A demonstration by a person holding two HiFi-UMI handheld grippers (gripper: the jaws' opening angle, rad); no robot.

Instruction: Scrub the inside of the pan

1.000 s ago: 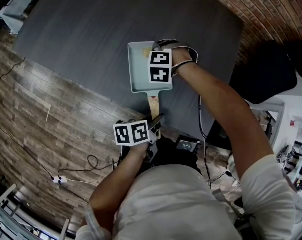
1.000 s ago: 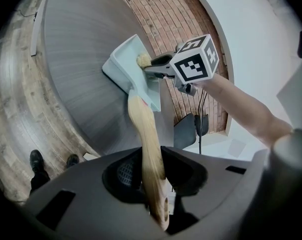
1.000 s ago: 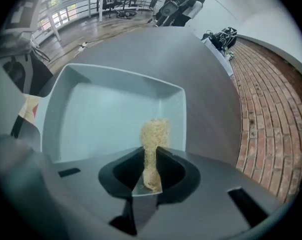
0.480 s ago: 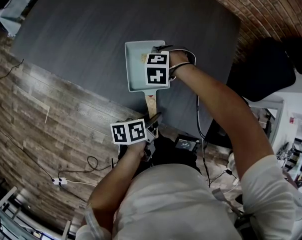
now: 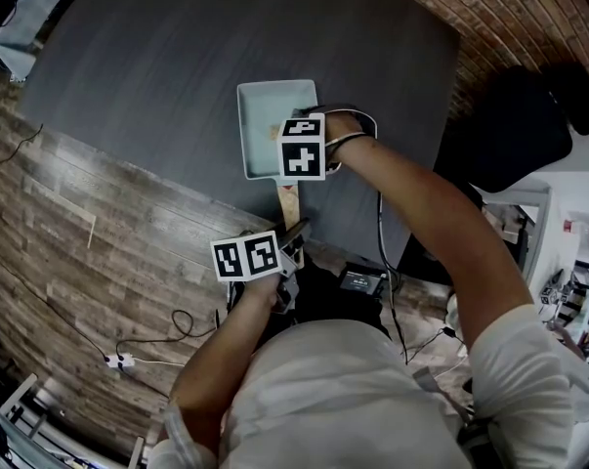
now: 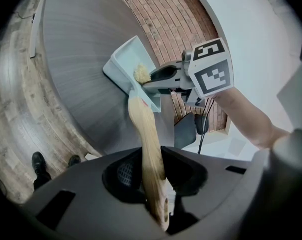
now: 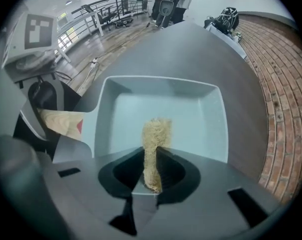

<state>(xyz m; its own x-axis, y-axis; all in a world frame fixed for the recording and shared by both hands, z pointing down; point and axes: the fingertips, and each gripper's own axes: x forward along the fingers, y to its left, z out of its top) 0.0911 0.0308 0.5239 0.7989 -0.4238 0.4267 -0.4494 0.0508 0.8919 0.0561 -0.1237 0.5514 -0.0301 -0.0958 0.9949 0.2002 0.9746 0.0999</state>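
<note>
Nearest the body, the left gripper is closed partway on the wooden handle, with its jaws pressed against the two flat sides close to the free end. The handle is judged stiff and fairly smooth, so a firm pinch is called for. With the hold this far from the bowl, some twisting under the scrubbing load is to be expected, and a grip nearer the wall would resist it better.

Beyond it, the pale square pan appears to be rested on the dark grey table, near the edge closest to the person. Its coated floor is taken to be hard and slick, and its body light enough to slide unless braced.

Over the inside, the right gripper is pointed down, its jaws drawn narrowly together on a tan fibrous scrubber. The free end of this is set toward the middle of the floor, apparently touching it. The scrubber is judged soft and springy, and is best pinched by its upper half so that the rough end is left free.

Farthest off, a brick wall is seen behind the table
</note>
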